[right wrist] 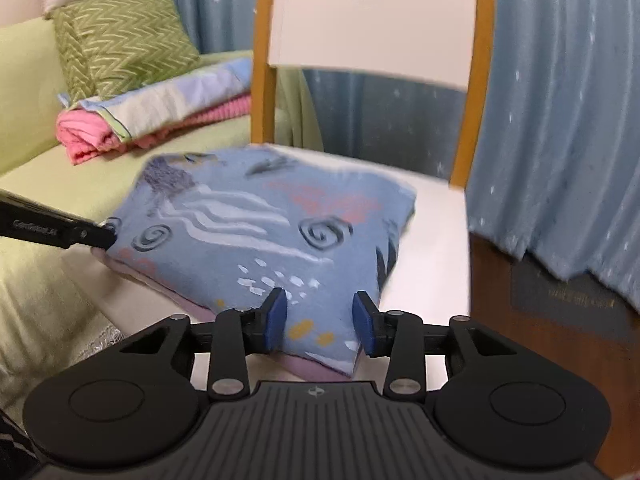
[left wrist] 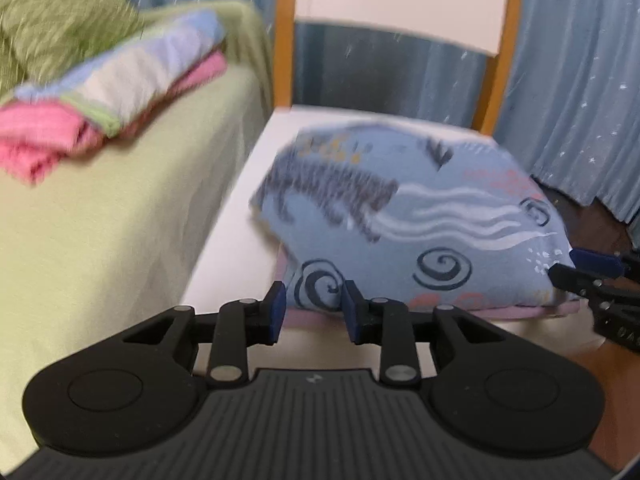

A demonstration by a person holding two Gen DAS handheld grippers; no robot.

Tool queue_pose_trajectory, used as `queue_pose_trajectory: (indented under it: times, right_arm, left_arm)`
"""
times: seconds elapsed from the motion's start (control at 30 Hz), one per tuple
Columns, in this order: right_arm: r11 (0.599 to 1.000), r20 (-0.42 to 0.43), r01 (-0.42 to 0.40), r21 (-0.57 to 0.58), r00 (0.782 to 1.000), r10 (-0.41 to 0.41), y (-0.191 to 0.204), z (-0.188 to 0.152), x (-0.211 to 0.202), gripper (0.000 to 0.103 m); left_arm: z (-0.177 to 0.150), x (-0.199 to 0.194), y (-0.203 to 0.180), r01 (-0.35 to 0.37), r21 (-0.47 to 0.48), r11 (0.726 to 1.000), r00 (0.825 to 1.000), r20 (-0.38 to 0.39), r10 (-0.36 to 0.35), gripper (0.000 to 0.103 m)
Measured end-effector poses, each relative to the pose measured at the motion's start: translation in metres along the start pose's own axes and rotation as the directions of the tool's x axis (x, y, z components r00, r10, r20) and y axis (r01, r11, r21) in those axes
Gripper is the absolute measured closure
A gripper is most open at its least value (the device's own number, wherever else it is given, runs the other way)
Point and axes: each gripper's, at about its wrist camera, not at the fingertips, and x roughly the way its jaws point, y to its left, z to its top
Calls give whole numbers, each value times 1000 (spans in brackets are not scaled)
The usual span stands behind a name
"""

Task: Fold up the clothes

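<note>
Blue printed garment (right wrist: pixel 264 232) folded on white chair seat (right wrist: pixel 432 248), pink layer (left wrist: pixel 520 312) beneath

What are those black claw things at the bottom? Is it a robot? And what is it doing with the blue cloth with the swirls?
It isn't a robot. A person holds one grabbing tool in each hand, and each tool has a camera looking out along its two fingers. One picture comes from the left tool, the other from the right tool, so each shows its own black fingers with blue pads at the bottom.

The folded blue cloth lies on a white chair seat, with a lilac layer under it. Beside the chair, a green sofa holds a pile of folded laundry.

The right tool's pads stand apart around the cloth's near edge and don't seem to squeeze it. The left tool is at another corner, and I can't tell if it pinches.
</note>
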Motion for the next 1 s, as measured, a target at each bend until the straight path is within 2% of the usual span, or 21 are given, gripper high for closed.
queue_pose_trajectory:
  times: [0.13,0.2,0.27,0.47,0.6,0.67,0.77,0.87,0.93,1.0]
  right_arm:
    - [994,13,-21,104,1000,20,-6,5,-14,58]
    - [994,23,-21,110,1000,19,-5,6,-27,52]
    - [991,28,-16,130,1000,13,-4,5,-40,35]
    - [984,11,-36,175,999,35,6,-4,-76,17]
    - [984,7,-47,171,999,47,16,-6,-97,10]
    - [984,8,-51,171,999,50,21,-5,-108,4]
    - [987,12,-37,158,999,36,28,-1,-124,2]
    - [989,-20,1,145,1000,2,34,2,-134,2]
    - [989,-37,22,149,999,-16,37,1,-137,0]
    - [987,-55,42,152,998,-34,41,-1,-141,0]
  left_arm:
    - [-1,-21,-9,-33,-22,999,999,-37,32,73]
    - [-5,-35,-13,-47,-32,998,998,-43,46,66]
    - [-9,-50,-16,-56,-47,997,998,-36,54,60]
    - [-24,-93,-30,-83,-56,995,996,-19,82,42]
    - [-31,-118,-38,-80,-41,996,997,-6,80,32]
    - [-34,-129,-40,-89,-38,995,996,7,90,19]
    - [-38,-144,-44,-114,-24,993,993,22,114,7]
    - [-43,-156,-49,-147,1,989,989,27,147,1]
    - [-48,-160,-50,-170,10,985,985,21,169,1]
    - [-52,-162,-48,-155,-14,988,988,2,155,1]
